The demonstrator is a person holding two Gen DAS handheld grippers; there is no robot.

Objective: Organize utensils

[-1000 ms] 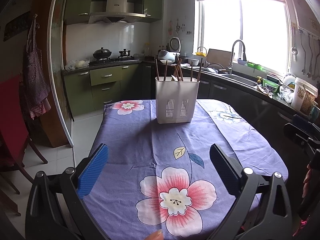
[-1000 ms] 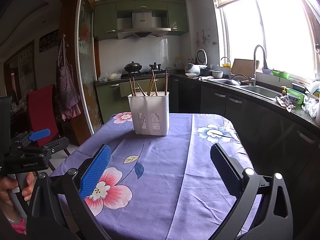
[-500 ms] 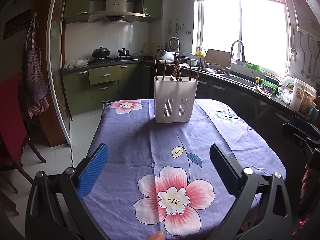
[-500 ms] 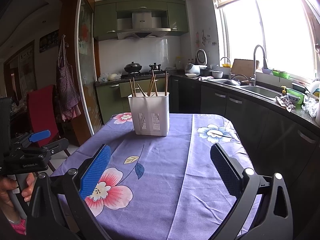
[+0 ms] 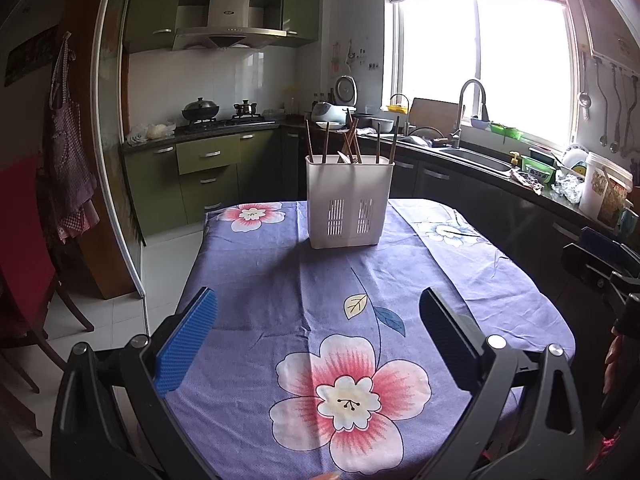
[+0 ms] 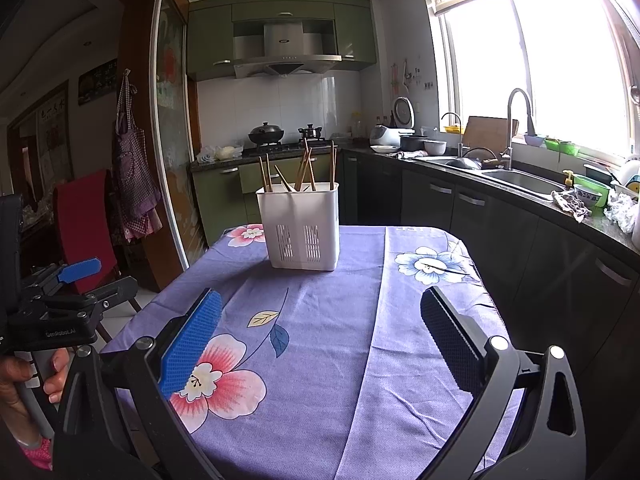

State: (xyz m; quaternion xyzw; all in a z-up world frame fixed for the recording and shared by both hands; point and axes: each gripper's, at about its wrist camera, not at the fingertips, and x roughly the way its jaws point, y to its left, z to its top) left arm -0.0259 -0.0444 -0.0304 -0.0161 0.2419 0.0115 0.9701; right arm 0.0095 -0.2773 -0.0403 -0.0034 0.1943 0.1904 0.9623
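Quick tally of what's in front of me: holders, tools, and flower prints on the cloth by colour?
White utensil holder: 1
Tools: 2, left tool and right tool, both open
Pink flower prints: 2
Blue flower print: 1
Total: 6

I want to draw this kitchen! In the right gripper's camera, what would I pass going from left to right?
Left gripper → red chair → hanging apron → white chopstick holder → blue flower on the tablecloth → sink faucet → green bowls on the windowsill.
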